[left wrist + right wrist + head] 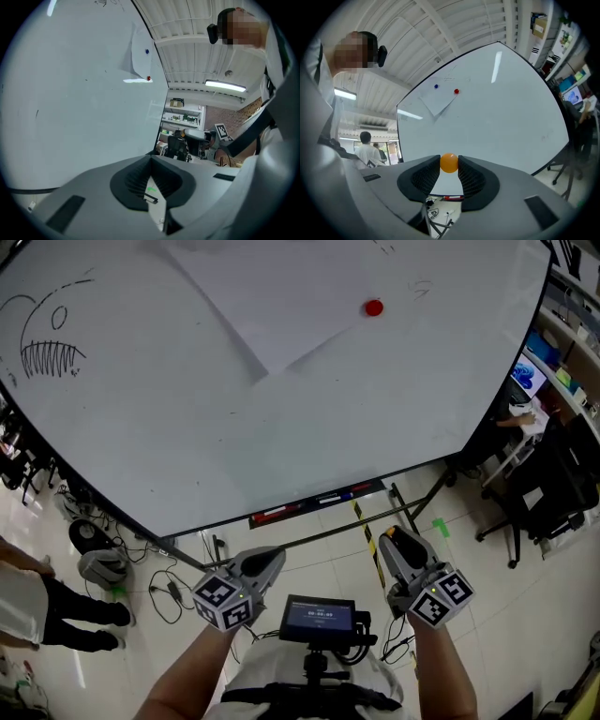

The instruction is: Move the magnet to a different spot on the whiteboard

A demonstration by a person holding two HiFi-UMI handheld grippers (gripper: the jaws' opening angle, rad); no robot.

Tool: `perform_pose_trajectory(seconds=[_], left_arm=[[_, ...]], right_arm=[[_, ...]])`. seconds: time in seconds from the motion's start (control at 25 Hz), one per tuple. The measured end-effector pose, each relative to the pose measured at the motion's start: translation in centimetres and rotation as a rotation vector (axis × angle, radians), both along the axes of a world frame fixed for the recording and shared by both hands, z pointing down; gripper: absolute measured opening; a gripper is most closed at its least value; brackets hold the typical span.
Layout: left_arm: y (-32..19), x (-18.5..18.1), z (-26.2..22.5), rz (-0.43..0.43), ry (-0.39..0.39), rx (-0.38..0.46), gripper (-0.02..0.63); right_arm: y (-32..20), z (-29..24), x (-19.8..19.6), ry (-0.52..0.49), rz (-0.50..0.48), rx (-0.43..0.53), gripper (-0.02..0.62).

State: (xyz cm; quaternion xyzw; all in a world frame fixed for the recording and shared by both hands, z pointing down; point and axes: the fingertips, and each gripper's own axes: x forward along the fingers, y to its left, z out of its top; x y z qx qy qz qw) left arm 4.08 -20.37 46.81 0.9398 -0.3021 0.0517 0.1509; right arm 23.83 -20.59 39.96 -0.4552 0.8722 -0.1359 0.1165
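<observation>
Reading from the left, my left gripper hangs idle, jaws pressed together on nothing. My right gripper pinches the orange magnet, well off the whiteboard. I judge this the carry; next comes a bare spot and a flat press. Only the right gripper view shows that magnet. The head view shows just a red magnet on the board.

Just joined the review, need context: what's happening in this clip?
A person stands before the whiteboard with a gripper in each hand. The right gripper pinches a small orange magnet at its jaw tips, held off the board. The left gripper is shut and empty. A red magnet sits on the board at the corner of a paper sheet.
</observation>
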Motion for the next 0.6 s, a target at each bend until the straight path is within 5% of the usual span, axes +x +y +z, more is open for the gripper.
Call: perform_pose_trajectory(seconds=[0.44,0.6], left_arm=[[5.6,-0.2,-0.4,-0.074,-0.016,0.009,0.032],[7.7,-0.8,-0.6,-0.104,0.039,-0.006,0.032]], right_arm=[[5.7,2.9,1.4,-0.141,-0.038,-0.044,0.135],[7.5,3.6,0.7,-0.167,-0.073,-0.062,0.135]])
